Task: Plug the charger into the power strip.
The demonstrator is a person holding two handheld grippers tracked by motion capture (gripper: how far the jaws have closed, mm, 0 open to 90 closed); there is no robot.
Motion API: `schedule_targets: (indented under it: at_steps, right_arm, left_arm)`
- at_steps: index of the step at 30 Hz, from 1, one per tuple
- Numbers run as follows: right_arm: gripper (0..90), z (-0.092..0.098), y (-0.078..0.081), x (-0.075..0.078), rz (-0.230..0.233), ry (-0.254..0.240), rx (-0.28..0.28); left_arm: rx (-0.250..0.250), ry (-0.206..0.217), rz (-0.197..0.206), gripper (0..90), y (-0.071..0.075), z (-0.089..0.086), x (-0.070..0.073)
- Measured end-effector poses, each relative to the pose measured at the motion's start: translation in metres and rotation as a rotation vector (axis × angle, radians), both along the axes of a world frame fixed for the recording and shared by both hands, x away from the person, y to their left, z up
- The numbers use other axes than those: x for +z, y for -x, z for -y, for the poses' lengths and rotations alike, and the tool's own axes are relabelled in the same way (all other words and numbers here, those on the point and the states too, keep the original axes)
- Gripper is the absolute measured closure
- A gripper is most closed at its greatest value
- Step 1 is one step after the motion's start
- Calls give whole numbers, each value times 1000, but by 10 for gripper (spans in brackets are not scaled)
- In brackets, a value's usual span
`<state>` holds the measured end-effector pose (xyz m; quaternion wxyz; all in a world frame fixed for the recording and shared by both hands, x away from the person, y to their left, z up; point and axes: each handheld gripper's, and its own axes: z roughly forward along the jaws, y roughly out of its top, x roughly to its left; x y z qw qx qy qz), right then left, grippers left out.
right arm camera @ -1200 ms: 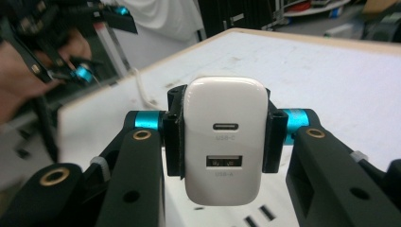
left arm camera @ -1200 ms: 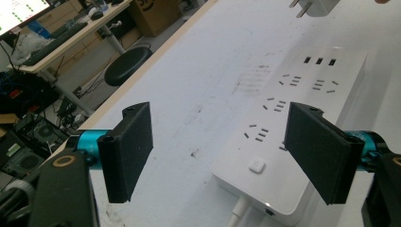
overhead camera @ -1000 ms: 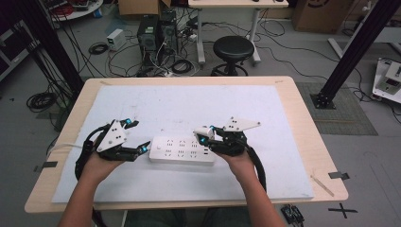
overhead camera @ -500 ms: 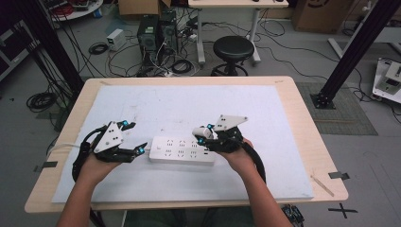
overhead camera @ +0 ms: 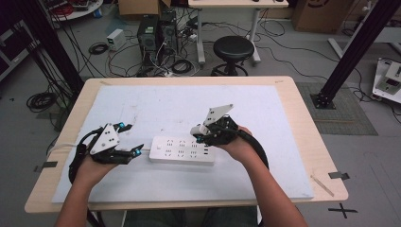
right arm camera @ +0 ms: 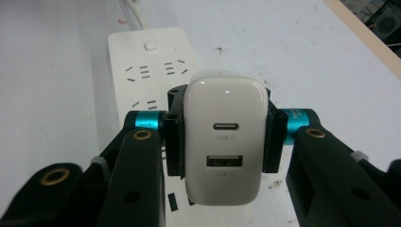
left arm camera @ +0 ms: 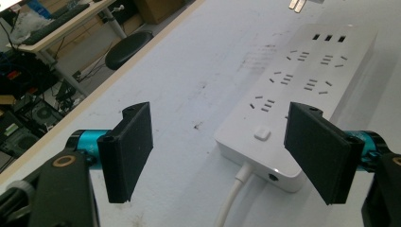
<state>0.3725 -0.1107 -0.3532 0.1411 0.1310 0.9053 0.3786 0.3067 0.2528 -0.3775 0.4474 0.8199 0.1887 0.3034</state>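
A white power strip (overhead camera: 182, 150) lies flat on the white mat, its switch end and white cable (left arm camera: 234, 198) toward my left hand. My left gripper (overhead camera: 131, 139) rests just left of that end, jaws open with nothing between them; in the left gripper view the strip (left arm camera: 302, 90) lies ahead of the left gripper (left arm camera: 220, 123). My right gripper (overhead camera: 197, 135) hovers over the strip's right part, shut on a white USB charger (right arm camera: 223, 137) whose port face looks at the camera. The charger's metal prongs (left arm camera: 299, 4) hang above the strip (right arm camera: 142, 61).
The mat (overhead camera: 156, 106) covers most of a wooden table (overhead camera: 302, 118). Beyond the far edge stand a black stool (overhead camera: 231, 47), computer cases and loose floor cables. A black frame post (overhead camera: 359, 42) rises at the right.
My right gripper has risen and tipped upward with the charger, moving slightly left over the strip. The left gripper and the strip have stayed put.
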Motion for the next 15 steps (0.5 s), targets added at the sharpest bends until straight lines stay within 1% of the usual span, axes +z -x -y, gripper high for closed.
schedule_targets:
  at_steps: [1,2,3,5,6,7,10,11,12,15]
  right_arm:
    - [630,-2,-1,2,-7,24,8]
    - [630,-4,-3,4,-8,35,22]
    - [630,-5,-4,5,-14,47,27]
    - [630,-8,-7,7,-29,83,41]
    - [630,-10,-9,9,-36,103,49]
    - [630,-10,-9,9,-36,103,49]
    - [630,-14,-16,13,-57,163,82]
    - [631,-15,-18,14,-61,177,93]
    - [630,-17,-19,15,-67,194,100]
    - [630,-21,-23,18,-87,251,135]
  left_arm:
    - [4,10,-1,244,0,0,-1]
    - [6,6,0,244,0,-1,0]
    - [8,8,-7,244,0,-2,0]
    - [9,-3,-24,244,-1,-4,2]
    - [9,0,-28,244,-1,-4,3]
    - [9,0,-28,244,-1,-4,3]
    - [4,-17,-39,244,-2,-6,6]
    - [3,-33,-41,245,-2,-7,6]
    - [5,-22,-43,244,-2,-7,6]
    - [7,-29,-50,244,-2,-8,5]
